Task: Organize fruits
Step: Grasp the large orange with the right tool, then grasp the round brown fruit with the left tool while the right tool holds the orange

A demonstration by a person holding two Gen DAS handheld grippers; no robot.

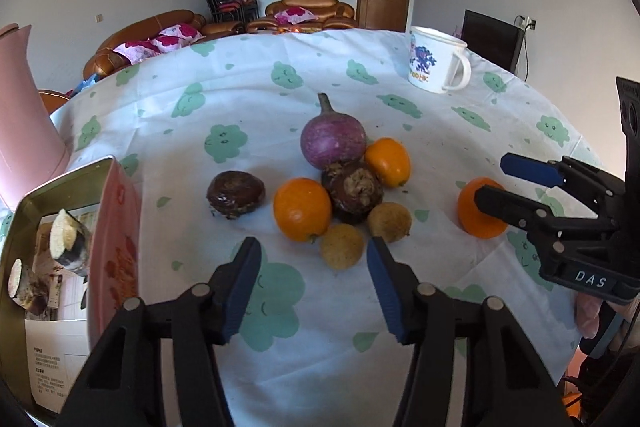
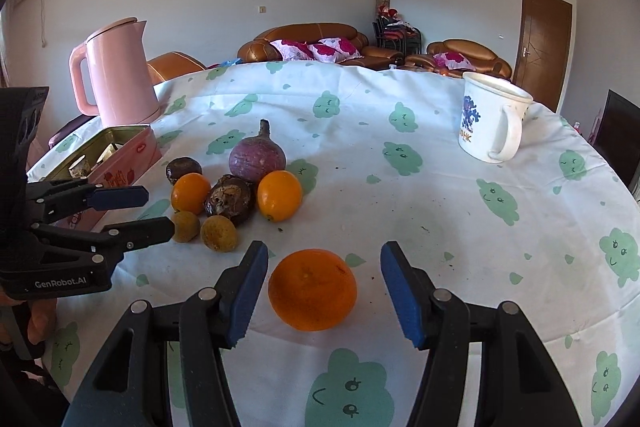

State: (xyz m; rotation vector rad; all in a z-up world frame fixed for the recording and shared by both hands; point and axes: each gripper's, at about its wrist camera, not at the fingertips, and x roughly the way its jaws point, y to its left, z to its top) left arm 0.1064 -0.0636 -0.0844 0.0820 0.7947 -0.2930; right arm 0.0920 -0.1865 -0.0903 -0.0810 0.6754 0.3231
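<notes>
A pile of produce lies mid-table: a purple turnip (image 1: 333,142), two oranges (image 1: 302,209) (image 1: 388,161), two dark brown water chestnuts (image 1: 235,194) (image 1: 353,191) and two small tan fruits (image 1: 341,246) (image 1: 389,222). My left gripper (image 1: 314,269) is open just in front of the pile, holding nothing. A lone orange (image 2: 312,289) lies apart to the right, between the open fingers of my right gripper (image 2: 323,277), untouched. The right gripper also shows in the left wrist view (image 1: 490,183), around that orange (image 1: 480,207).
A pink tin box (image 1: 60,247) with cut pieces inside stands at the left. A pink kettle (image 2: 120,71) stands behind it. A white mug (image 2: 490,119) stands at the far right. The table has a white cloth with green cloud prints (image 2: 400,187).
</notes>
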